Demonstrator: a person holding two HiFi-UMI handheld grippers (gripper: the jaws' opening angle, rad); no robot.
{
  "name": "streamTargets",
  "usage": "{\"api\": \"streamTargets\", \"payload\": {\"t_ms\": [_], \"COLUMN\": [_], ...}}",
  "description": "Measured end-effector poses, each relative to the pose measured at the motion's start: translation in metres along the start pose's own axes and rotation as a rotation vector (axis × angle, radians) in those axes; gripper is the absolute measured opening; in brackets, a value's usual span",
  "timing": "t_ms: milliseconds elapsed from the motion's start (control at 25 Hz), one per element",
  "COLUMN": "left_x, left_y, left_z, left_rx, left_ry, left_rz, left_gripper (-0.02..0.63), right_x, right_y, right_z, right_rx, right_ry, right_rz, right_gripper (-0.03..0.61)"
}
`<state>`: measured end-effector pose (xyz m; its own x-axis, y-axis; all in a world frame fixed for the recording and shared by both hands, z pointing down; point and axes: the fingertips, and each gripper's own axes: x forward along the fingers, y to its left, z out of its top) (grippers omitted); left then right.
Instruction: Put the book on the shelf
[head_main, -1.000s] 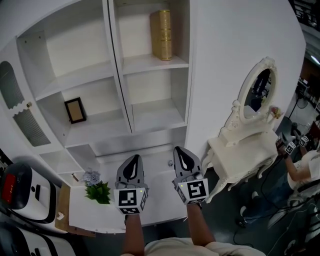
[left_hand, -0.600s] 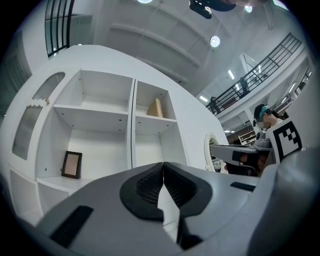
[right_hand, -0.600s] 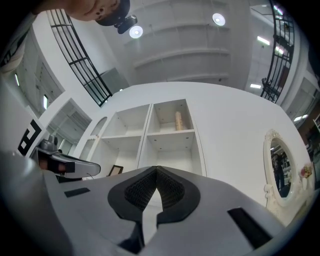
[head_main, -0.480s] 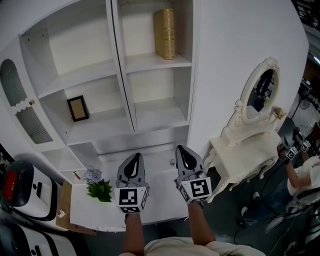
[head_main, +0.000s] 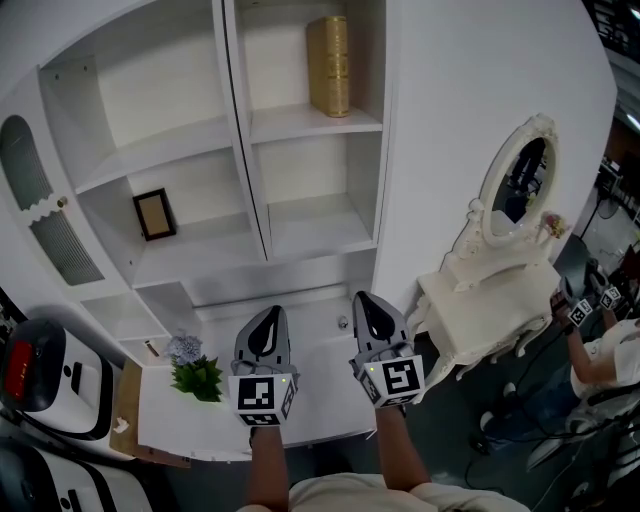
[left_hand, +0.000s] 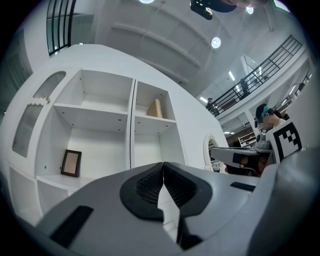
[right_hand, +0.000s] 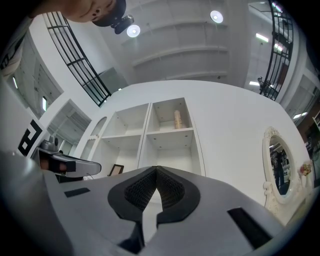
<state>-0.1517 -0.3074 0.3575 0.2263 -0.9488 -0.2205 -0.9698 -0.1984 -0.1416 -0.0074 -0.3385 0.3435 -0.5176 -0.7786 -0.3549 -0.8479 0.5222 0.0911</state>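
Note:
A gold book (head_main: 330, 66) stands upright on the top right shelf of the white shelf unit (head_main: 232, 150); it also shows small in the left gripper view as the book (left_hand: 155, 108) and in the right gripper view as the book (right_hand: 177, 119). My left gripper (head_main: 265, 329) and right gripper (head_main: 371, 315) hang side by side low in front of the unit, well below the book. Both are shut with nothing between the jaws; the tips meet at the left gripper (left_hand: 163, 164) and the right gripper (right_hand: 156, 170).
A small framed picture (head_main: 153, 215) leans in the lower left shelf. A potted plant (head_main: 195, 375) sits on the low white counter (head_main: 315, 410) under my grippers. A white dressing table with an oval mirror (head_main: 514, 195) stands to the right. A person (head_main: 610, 350) is at the far right.
The head view has shifted a little, so the shelf sits slightly lower and to the right in frame. Both grippers stay shut in about the same place.

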Motion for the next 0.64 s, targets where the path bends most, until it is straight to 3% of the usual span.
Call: {"api": "streamTargets", "payload": {"t_ms": [640], "left_x": [-0.0076], "left_y": [0.0047], "left_z": [0.0026], "left_rx": [-0.007], "left_ry": [-0.01], "left_rz": [0.0], "left_gripper": [0.017], "right_x": [-0.0014], "right_y": [0.0067], "right_z": [-0.0012], "right_rx": [0.019], "right_ry": [0.0], "right_rz": [0.0], "right_gripper": [0.025]}}
